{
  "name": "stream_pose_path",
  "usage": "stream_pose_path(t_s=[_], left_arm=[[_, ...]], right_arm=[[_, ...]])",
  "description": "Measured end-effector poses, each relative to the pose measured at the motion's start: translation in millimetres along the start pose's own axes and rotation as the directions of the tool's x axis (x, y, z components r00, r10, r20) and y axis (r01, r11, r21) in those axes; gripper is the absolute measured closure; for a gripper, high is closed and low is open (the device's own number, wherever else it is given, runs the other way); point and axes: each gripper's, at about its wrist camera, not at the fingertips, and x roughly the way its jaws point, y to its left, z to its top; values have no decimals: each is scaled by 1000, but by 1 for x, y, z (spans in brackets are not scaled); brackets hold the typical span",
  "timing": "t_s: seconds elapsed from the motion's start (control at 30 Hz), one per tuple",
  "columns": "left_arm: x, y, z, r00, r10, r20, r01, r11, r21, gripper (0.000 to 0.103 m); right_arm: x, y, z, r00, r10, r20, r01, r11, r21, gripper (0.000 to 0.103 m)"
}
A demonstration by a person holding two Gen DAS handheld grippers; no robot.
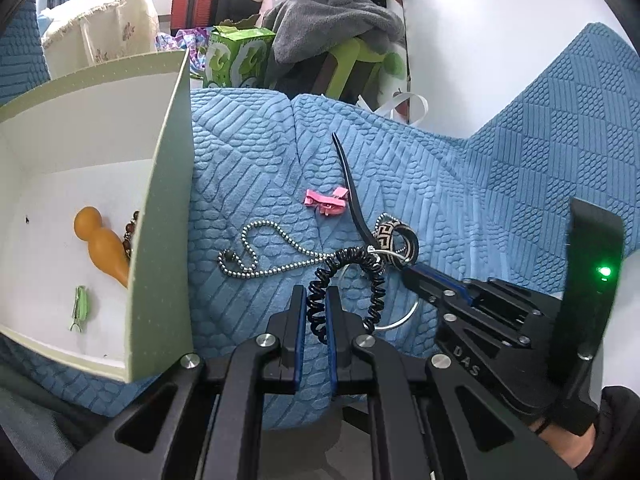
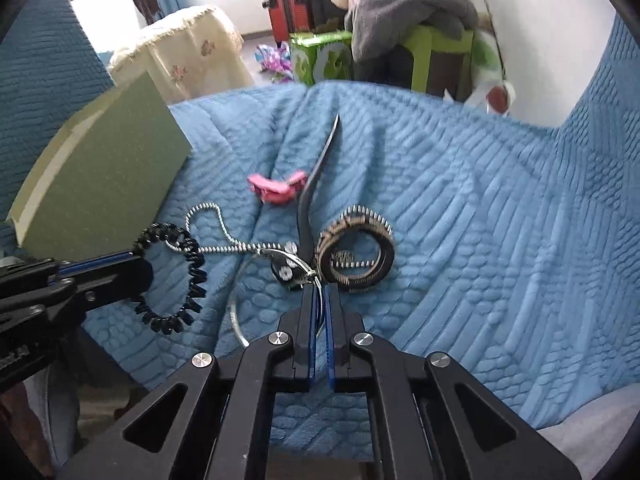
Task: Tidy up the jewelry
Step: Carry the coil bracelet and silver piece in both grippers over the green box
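Observation:
My left gripper (image 1: 316,292) is shut on a black coiled hair tie (image 1: 376,296), which hangs as a loop from its pads over the blue quilted cover (image 1: 500,184). My right gripper (image 2: 320,292) is shut on a thin silver hoop (image 2: 234,308), a wire of it showing between the pads. A patterned beige-and-black bangle (image 2: 356,256) lies just beyond the right fingertips. A silver ball chain (image 2: 216,232), a pink clip (image 2: 276,188) and a curved black hair stick (image 2: 316,172) lie on the cover. In the right wrist view the left gripper (image 2: 136,258) holds the coil (image 2: 192,276) at the left.
A green box (image 1: 160,216) with a white inside stands at the left. It holds a tan gourd (image 1: 100,248), a green clip (image 1: 80,308) and dark beads (image 1: 130,236). Behind the cover are a green carton (image 1: 236,60) and piled grey clothes (image 1: 332,20).

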Motion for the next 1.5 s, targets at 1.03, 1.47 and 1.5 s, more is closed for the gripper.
stream_pose_path(t_s=[1.03, 1.47, 1.5], left_arm=[[-140, -12, 53, 988, 22, 152, -24, 1000, 18, 96], [-205, 43, 92, 969, 44, 243, -41, 999, -18, 96], [-208, 48, 93, 968, 48, 245, -44, 999, -20, 96]], right_arm=[[-132, 21, 62, 986, -61, 155, 56, 998, 33, 102], [-157, 92, 117, 970, 35, 240, -28, 999, -31, 102], [-156, 101, 120, 970, 48, 239, -39, 998, -41, 102]])
